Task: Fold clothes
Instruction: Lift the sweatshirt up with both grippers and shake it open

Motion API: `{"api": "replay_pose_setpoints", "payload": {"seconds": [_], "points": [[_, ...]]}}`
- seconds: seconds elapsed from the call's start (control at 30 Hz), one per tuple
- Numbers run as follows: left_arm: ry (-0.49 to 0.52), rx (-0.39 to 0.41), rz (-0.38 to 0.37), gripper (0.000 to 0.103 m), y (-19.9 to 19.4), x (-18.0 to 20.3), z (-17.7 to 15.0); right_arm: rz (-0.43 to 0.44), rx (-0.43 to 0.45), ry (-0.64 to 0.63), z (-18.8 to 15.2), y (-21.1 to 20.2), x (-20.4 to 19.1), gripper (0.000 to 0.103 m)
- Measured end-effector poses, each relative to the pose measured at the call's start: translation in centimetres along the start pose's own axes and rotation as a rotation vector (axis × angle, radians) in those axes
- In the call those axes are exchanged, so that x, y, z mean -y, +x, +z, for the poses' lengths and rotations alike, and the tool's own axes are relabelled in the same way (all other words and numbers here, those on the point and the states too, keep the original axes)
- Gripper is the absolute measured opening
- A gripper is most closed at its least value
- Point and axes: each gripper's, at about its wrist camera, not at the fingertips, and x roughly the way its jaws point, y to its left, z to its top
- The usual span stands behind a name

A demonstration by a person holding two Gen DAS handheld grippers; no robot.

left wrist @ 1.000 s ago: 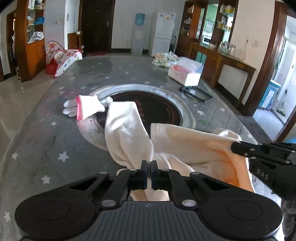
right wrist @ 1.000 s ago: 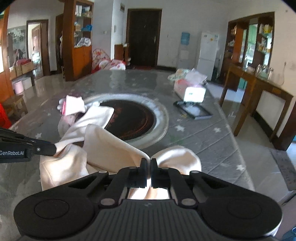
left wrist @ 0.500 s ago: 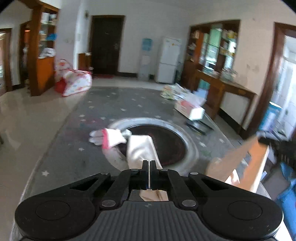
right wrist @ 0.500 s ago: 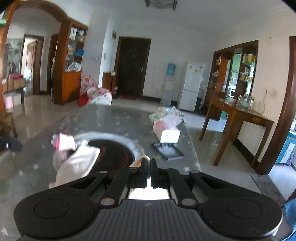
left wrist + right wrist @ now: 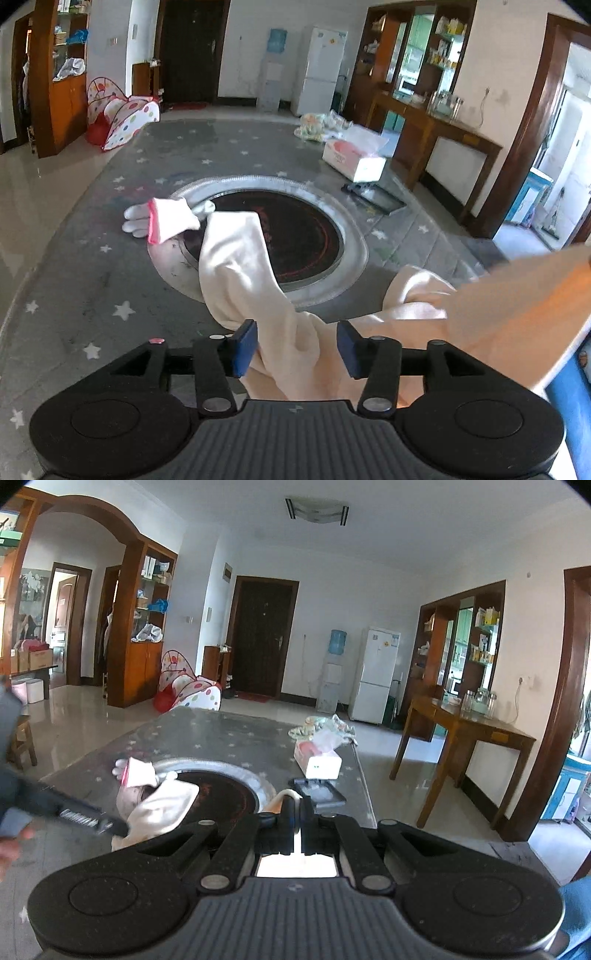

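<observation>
**Cream garment strung between our two grippers**

Our left gripper stands with its blue-padded fingers apart, and the cream garment drapes loosely between them. From there one part trails across the grey star-patterned table over the round black hob. Our right gripper is clamped on a fold of the same garment, lifted above the table's near edge. A white glove with a pink cuff lies beside the hob, and a tissue box sits farther back.
</observation>
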Motion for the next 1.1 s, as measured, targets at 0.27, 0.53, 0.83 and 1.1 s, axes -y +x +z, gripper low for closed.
{"api": "replay_pose_setpoints", "payload": {"seconds": [0.27, 0.53, 0.83, 1.1], "points": [[-0.035, -0.096, 0.003, 0.011, 4.2, -0.5, -0.5, -0.015, -0.046, 0.021, -1.8, 0.7, 1.3, 0.002], [-0.123, 0.032, -0.039, 0.006, 0.2, -3.2, 2.3, -0.027, -0.035, 0.021, 0.0, 2.8, 1.8, 0.002], [-0.166, 0.229, -0.024, 0.006, -6.6, -6.4, 8.0, -0.038, 0.076, 0.042, 5.7, 4.6, 1.3, 0.002], [-0.15, 0.402, -0.034, 0.006, -14.3, -7.4, 9.7, -0.014, 0.204, 0.071, 9.9, 2.5, 0.7, 0.002]]}}
